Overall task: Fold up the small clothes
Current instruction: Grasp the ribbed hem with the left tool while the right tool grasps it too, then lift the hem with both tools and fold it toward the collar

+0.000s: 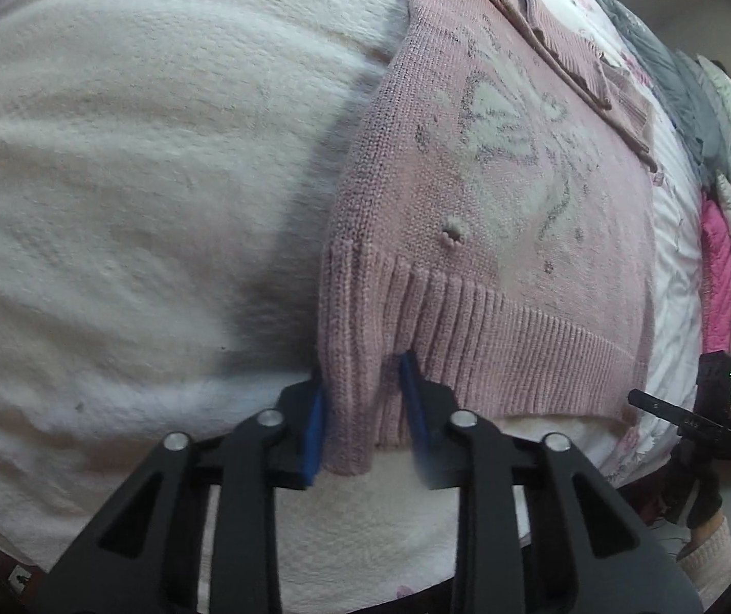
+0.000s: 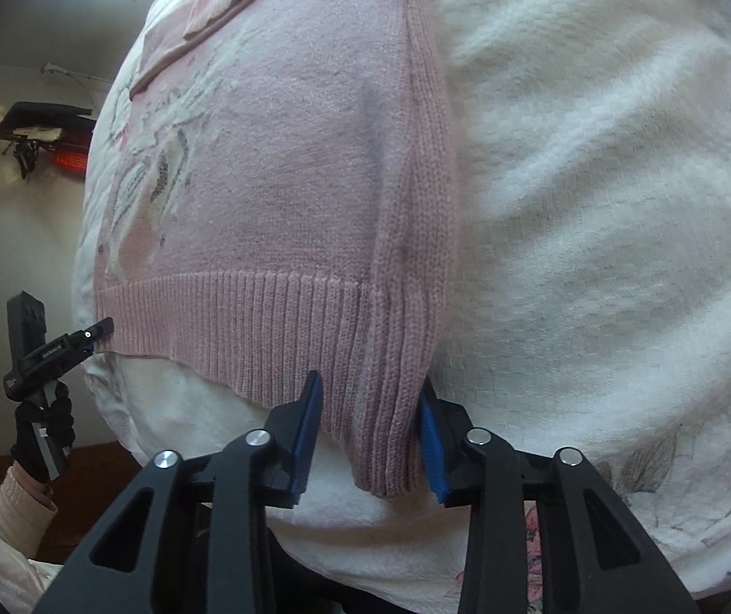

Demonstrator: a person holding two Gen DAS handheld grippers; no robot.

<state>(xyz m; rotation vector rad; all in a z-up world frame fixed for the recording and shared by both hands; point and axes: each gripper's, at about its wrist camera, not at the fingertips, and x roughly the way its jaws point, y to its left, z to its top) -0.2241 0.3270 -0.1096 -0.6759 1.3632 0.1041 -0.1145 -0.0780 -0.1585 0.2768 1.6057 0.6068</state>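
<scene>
A pink knit sweater (image 1: 467, 204) with a pale white and grey motif lies flat on a fluffy white blanket (image 1: 135, 179). One sleeve (image 1: 559, 36) is folded across its upper part. My left gripper (image 1: 361, 366) is shut on the left corner of the ribbed hem, which bunches between the blue pads and casts a shadow on the blanket. In the right wrist view the sweater (image 2: 288, 179) stretches away, and my right gripper (image 2: 370, 381) is shut on the right hem corner. Each gripper shows in the other's view, at the far hem corner: right gripper (image 1: 682, 409), left gripper (image 2: 58, 348).
Grey, white and bright pink bedding (image 1: 713, 153) is piled along the far right of the bed. White blanket (image 2: 595, 204) spreads to the right of the sweater. A gloved hand (image 2: 43, 440) with a cream sleeve holds the left gripper. A wall and a shelf (image 2: 43, 117) stand beyond the bed.
</scene>
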